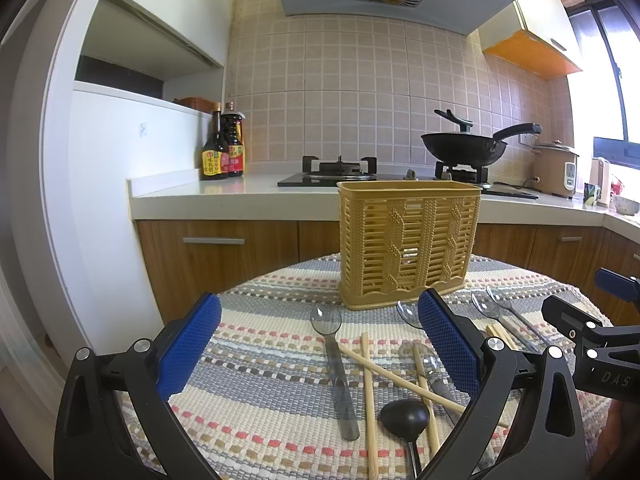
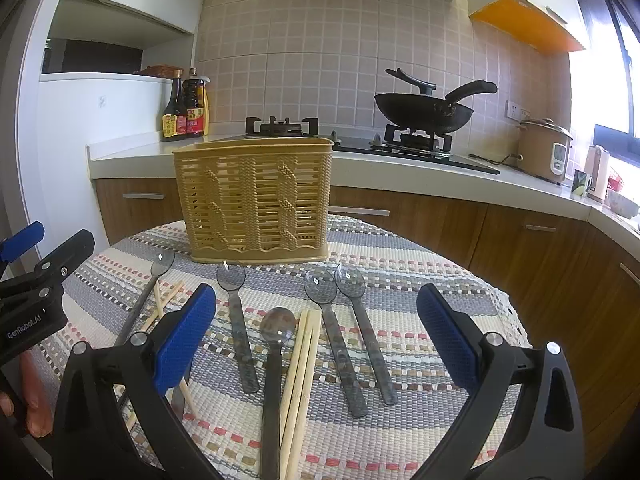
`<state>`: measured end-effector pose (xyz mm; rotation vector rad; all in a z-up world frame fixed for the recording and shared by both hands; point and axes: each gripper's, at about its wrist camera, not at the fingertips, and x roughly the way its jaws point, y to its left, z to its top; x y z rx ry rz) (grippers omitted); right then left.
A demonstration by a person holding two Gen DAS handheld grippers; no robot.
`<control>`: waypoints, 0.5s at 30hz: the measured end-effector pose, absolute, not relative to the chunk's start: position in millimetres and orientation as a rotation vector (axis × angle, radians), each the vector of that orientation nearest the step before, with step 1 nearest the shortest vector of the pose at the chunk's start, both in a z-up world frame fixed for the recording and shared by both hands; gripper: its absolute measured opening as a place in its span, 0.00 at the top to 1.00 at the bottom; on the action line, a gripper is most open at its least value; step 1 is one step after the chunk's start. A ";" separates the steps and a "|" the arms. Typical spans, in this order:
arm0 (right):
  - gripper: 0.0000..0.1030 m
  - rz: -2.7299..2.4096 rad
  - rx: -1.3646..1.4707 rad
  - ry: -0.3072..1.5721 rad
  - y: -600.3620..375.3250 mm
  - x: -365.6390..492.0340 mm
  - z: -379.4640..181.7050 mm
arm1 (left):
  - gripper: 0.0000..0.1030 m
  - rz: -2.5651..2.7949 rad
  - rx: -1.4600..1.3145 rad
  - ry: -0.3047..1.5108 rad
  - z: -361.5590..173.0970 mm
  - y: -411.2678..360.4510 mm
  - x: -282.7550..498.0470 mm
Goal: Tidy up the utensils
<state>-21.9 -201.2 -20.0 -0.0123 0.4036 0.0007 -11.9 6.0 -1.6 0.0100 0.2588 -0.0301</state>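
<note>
A tan slatted utensil basket (image 1: 408, 240) stands upright at the far side of a round table; it also shows in the right wrist view (image 2: 256, 204). Before it lie several clear grey plastic spoons (image 2: 238, 332), wooden chopsticks (image 2: 302, 372), and a black ladle (image 1: 404, 418). My left gripper (image 1: 320, 348) is open and empty, hovering above a clear spoon (image 1: 334, 364) and crossed chopsticks (image 1: 370, 396). My right gripper (image 2: 316, 340) is open and empty above a row of spoons and a chopstick pair. Each gripper shows at the edge of the other's view.
The table wears a striped woven cloth (image 2: 420, 272). Behind it runs a white kitchen counter (image 1: 240, 192) with sauce bottles (image 1: 222, 148), a gas hob, a black wok (image 2: 424, 110) and a rice cooker (image 2: 544, 148). Wooden cabinets stand below.
</note>
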 end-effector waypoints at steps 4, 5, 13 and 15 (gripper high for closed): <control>0.07 0.004 -0.015 0.403 -200.8 -21.8 -20.4 | 0.07 -0.029 0.010 0.258 -1.6 5.8 -11.8; 0.07 0.005 -0.015 0.403 -200.7 -21.9 -20.7 | 0.07 -0.029 0.010 0.259 -1.7 5.6 -11.9; 0.07 0.007 -0.013 0.401 -200.1 -23.0 -21.2 | 0.07 -0.028 0.010 0.259 -1.1 5.5 -11.6; 0.07 0.007 -0.015 0.400 -200.2 -23.3 -20.9 | 0.07 -0.028 0.010 0.260 -1.2 5.4 -11.6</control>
